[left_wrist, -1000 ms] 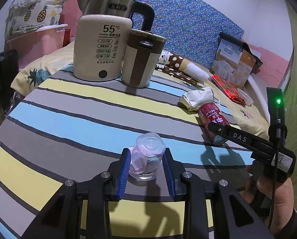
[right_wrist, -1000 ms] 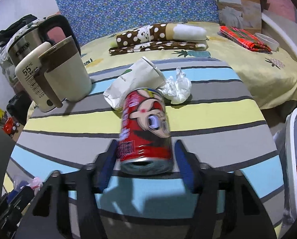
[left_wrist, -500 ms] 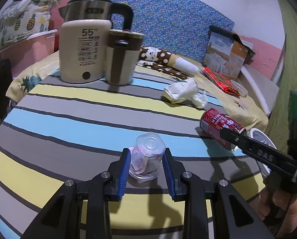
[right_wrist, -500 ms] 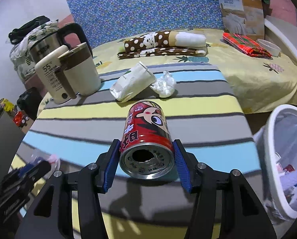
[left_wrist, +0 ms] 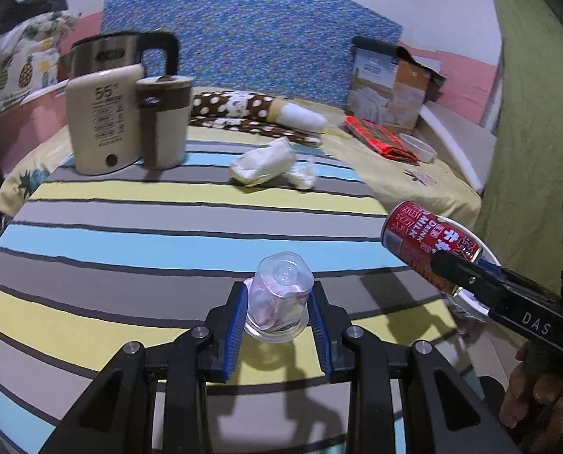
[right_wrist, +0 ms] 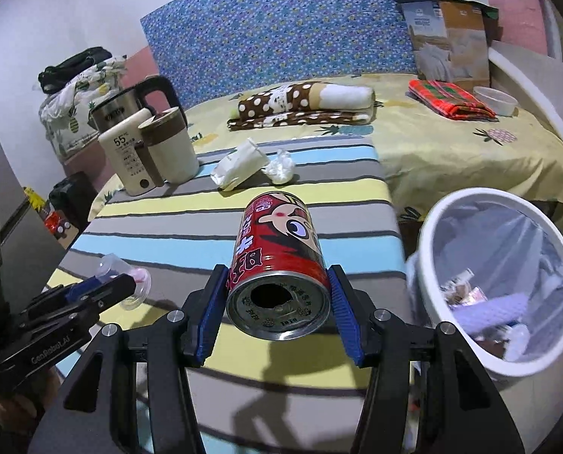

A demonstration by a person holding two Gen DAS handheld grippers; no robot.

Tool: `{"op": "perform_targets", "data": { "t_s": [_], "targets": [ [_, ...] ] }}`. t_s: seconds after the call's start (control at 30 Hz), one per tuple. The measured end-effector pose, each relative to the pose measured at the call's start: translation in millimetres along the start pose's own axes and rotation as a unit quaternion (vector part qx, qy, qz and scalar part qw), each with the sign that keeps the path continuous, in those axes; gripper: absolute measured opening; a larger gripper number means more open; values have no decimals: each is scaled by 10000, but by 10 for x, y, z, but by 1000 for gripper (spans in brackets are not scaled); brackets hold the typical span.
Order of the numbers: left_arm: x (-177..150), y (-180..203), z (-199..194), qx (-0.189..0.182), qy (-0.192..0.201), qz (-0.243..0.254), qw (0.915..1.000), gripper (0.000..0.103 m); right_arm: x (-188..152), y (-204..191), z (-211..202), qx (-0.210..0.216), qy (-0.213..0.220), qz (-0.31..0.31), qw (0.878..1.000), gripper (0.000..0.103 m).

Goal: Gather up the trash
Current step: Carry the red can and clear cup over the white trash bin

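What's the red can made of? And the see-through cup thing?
The red can looks like metal: a shiny silver end with a printed glossy wrap. The little cup looks like thin clear plastic, since the stripes show through it. Something pinkish is inside.

"55" on front of cream kettle base (left_wrist: 101, 125), small lines of print below it too fine for me to read. "DRINK MILK" in white on side of red can (left_wrist: 428, 244) in my right gripper (right_wrist: 277, 302). "DAS" on my right gripper's arm, seen from left wrist. "GenRobot.AI" on my left gripper (left_wrist: 277, 312), seen from right wrist.
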State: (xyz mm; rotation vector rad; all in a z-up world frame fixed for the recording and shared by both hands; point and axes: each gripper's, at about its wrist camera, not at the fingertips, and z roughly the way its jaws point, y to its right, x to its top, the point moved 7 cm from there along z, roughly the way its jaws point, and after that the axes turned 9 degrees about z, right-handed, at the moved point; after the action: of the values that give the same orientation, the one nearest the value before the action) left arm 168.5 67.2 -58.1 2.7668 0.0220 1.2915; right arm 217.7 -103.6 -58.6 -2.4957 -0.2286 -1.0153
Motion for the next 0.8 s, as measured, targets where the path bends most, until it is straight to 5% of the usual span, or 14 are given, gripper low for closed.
{"op": "perform_targets", "data": {
  "t_s": [0.8],
  "targets": [
    [359,1595,200,-1117,121,1035,9883,33,-8,1035,-511,-741,469,814,9928,54]
  ]
}}
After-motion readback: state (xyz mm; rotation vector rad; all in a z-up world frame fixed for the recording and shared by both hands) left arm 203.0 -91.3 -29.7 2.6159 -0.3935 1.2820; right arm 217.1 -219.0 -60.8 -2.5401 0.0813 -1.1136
